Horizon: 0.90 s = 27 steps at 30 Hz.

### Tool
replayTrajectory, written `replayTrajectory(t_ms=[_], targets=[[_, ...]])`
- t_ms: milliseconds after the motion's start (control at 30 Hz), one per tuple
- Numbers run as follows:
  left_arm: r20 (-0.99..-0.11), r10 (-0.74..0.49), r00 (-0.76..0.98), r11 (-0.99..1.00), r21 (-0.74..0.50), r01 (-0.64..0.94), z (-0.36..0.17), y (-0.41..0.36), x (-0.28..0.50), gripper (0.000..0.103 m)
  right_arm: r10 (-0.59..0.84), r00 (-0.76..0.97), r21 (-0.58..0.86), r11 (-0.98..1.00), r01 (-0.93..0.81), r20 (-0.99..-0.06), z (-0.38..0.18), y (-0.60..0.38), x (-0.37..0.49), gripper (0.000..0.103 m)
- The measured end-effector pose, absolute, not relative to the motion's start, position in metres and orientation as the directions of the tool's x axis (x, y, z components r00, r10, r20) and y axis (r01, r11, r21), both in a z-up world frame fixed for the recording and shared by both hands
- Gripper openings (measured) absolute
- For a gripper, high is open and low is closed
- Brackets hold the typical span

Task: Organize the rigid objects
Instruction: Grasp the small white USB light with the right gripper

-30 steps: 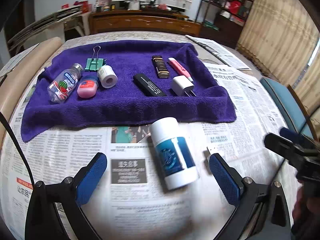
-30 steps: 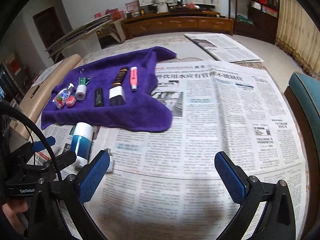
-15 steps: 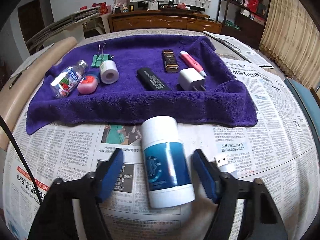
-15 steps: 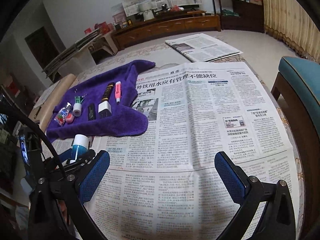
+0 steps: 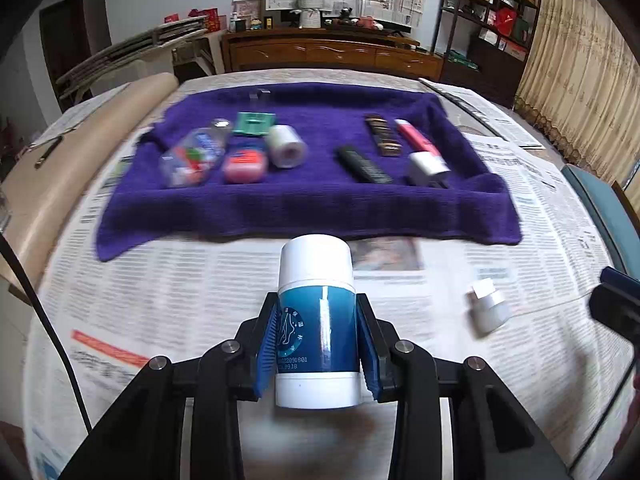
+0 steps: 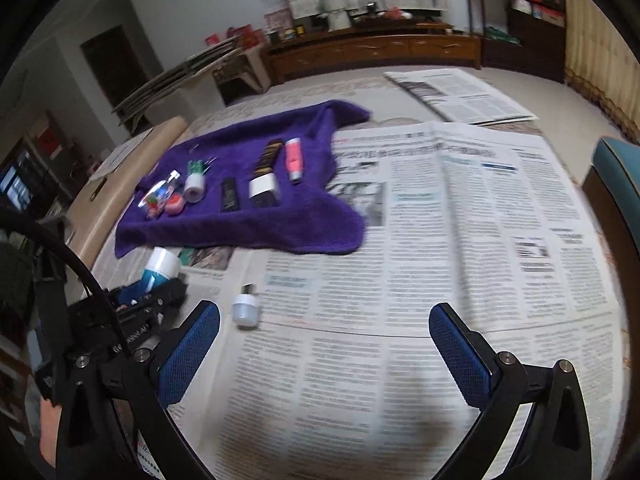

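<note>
A white and blue bottle (image 5: 317,320) lies on the newspaper, and my left gripper (image 5: 318,344) is shut on its blue body, pads pressing both sides. The same bottle (image 6: 160,266) shows at the left of the right wrist view, in the left gripper (image 6: 152,296). A small white USB plug (image 5: 486,306) (image 6: 245,309) rests on the paper to the right of the bottle. Beyond lies a purple towel (image 5: 320,208) (image 6: 280,224) with several small items in a row. My right gripper (image 6: 324,344) is open over bare newspaper, with nothing between its fingers.
On the towel: a clear bottle (image 5: 192,158), pink case (image 5: 245,166), tape roll (image 5: 285,146), green clip (image 5: 254,123), black bar (image 5: 364,165), dark lighter (image 5: 382,136), pink marker (image 5: 414,138), white charger (image 5: 427,166). A teal chair (image 6: 620,184) stands right; a beige roll (image 5: 80,152) lies left.
My left gripper slid forward around the bottle and its jaws closed onto it. The right wrist view swung, bringing the white USB plug near its left finger.
</note>
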State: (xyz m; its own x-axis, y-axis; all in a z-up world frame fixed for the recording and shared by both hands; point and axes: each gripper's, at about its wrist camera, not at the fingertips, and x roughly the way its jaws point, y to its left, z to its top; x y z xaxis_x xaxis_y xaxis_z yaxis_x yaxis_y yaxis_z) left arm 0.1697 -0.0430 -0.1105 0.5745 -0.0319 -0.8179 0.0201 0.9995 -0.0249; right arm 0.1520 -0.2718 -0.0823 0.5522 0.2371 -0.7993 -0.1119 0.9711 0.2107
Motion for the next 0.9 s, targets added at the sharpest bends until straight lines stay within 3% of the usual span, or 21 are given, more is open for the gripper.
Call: replayTrajectory(t_ms=[433,800,900], targets=[[-0.805,-0.022,0.594,0.999,0.004,0.043,-0.104,0.023,0.158,0.034,0.182,0.494,0.106,0.978,-0.179,-0.85,-0.127,-0.206,0.164,0.099],[-0.802,-0.064,0.594,0.998,-0.047,0.044,-0.112,0.029,0.156,0.034,0.126,0.553,0.021,0.981,-0.194,-0.824,-0.135,-0.189,0.159,0.058],[-0.803,-0.075,0.591,0.997,-0.048,0.062,-0.114,0.025,0.154,0.034,0.122,0.563,0.001,0.978,-0.211,-0.818,-0.135,-0.184,0.154,0.05]])
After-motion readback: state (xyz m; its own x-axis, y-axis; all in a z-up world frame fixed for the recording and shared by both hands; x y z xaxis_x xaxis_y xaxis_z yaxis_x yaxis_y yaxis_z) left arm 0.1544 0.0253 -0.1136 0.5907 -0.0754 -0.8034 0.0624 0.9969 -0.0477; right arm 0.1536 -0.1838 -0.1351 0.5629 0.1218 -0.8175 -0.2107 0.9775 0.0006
